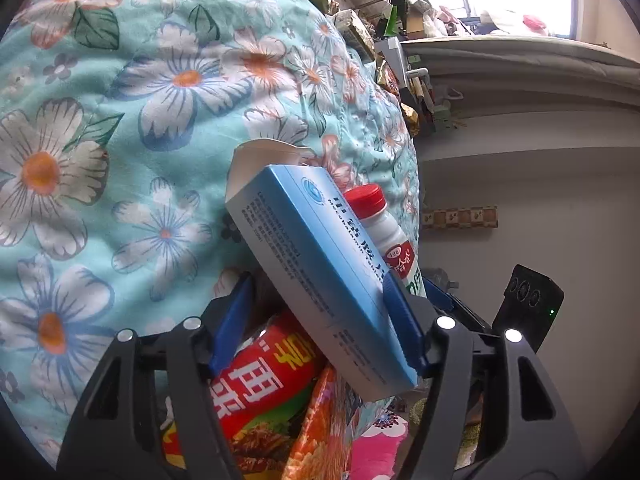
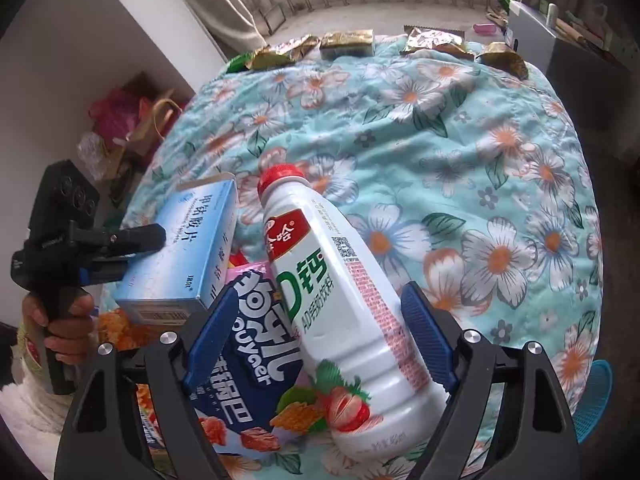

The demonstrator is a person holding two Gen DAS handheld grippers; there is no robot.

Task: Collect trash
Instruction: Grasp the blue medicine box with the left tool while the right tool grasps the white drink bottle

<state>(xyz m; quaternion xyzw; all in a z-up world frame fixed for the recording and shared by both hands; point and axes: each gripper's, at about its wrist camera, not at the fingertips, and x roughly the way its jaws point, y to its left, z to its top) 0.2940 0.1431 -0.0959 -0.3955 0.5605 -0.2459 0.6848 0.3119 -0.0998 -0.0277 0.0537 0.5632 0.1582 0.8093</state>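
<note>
My left gripper [image 1: 320, 320] holds a blue medicine box [image 1: 320, 264] with an open end flap; the box also shows in the right wrist view [image 2: 188, 252], with the left gripper [image 2: 132, 248] clamped on it. My right gripper [image 2: 320, 332] is shut on a white drink bottle [image 2: 352, 320] with a red cap; its top shows in the left wrist view [image 1: 384, 224]. Both are held over a pile of snack wrappers: a red packet [image 1: 264, 384], an orange one [image 1: 320, 432] and a dark blue bag [image 2: 248, 380].
A bed with a turquoise floral quilt [image 2: 440, 160] fills both views. Several gold foil wrappers [image 2: 348, 44] lie along its far edge. Bags [image 2: 132, 120] sit by the white wall at left. A blue basket [image 2: 596, 396] stands at the right.
</note>
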